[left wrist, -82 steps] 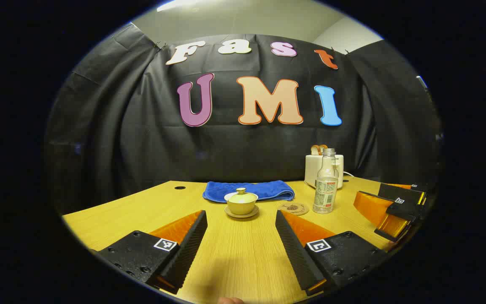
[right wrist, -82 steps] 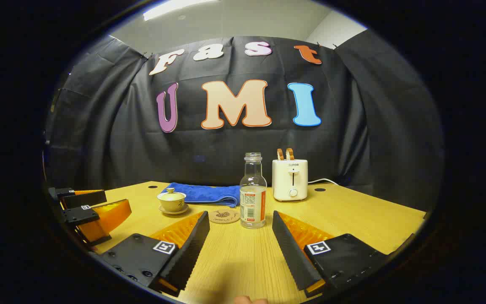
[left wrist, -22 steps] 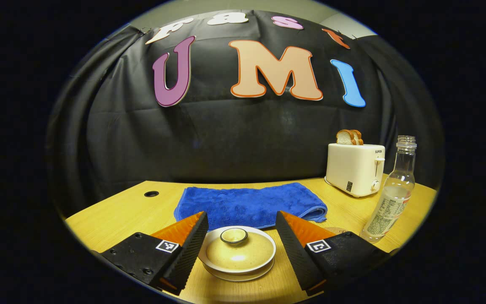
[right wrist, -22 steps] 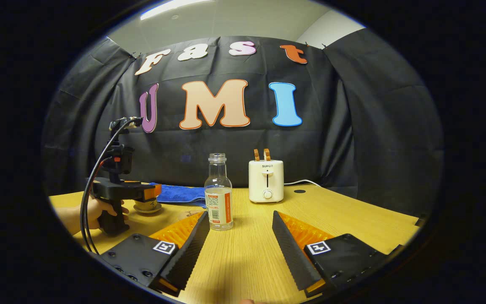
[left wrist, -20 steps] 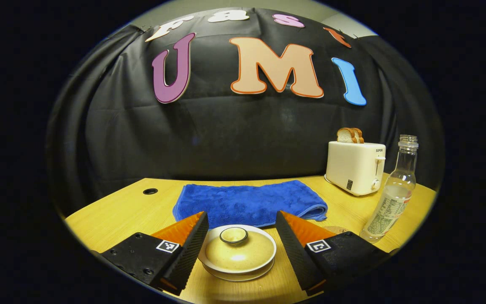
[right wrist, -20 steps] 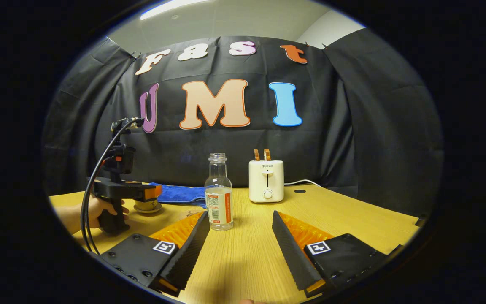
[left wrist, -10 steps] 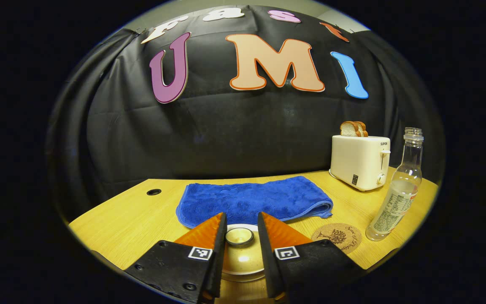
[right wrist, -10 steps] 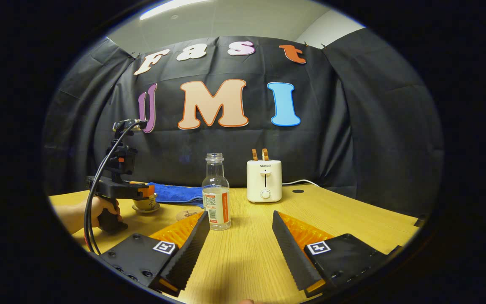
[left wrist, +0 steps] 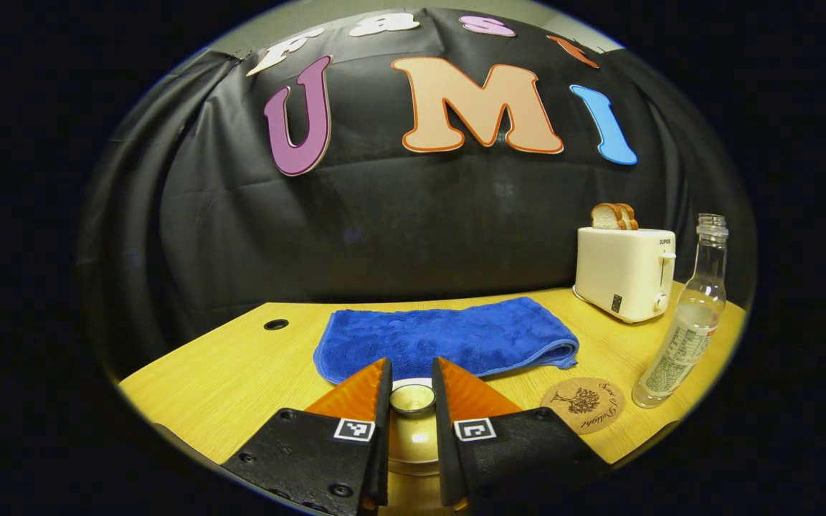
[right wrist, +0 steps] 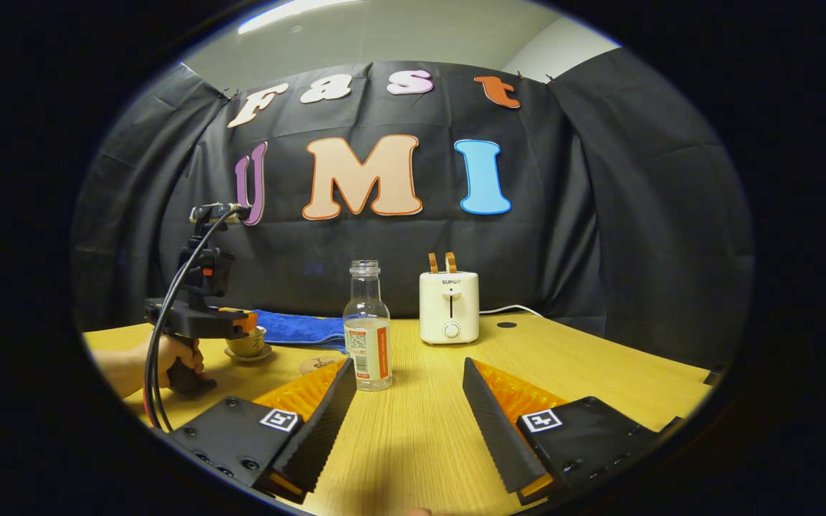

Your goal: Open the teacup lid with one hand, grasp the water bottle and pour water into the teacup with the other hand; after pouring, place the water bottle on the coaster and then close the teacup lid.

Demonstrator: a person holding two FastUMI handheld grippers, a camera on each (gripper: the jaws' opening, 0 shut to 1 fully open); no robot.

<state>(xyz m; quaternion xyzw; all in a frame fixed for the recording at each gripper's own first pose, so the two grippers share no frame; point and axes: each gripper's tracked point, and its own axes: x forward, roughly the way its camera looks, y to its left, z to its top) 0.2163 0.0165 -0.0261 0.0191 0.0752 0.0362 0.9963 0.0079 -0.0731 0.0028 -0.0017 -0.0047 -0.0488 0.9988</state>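
A: What's changed at the teacup [right wrist: 247, 344]?

B: The left gripper [left wrist: 411, 399], spread wide a second ago, has pinched shut on the lid knob [left wrist: 411, 398], lid still seated.

A: And the other one?

B: The right gripper [right wrist: 406, 412] gapes empty, the water bottle [right wrist: 368, 326] just beyond (coaster [left wrist: 583, 404] left of it). Lifting looks next.

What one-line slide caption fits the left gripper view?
Left tongs closed around the teacup lid's knob, with blue towel, coaster, water bottle and toaster beyond.
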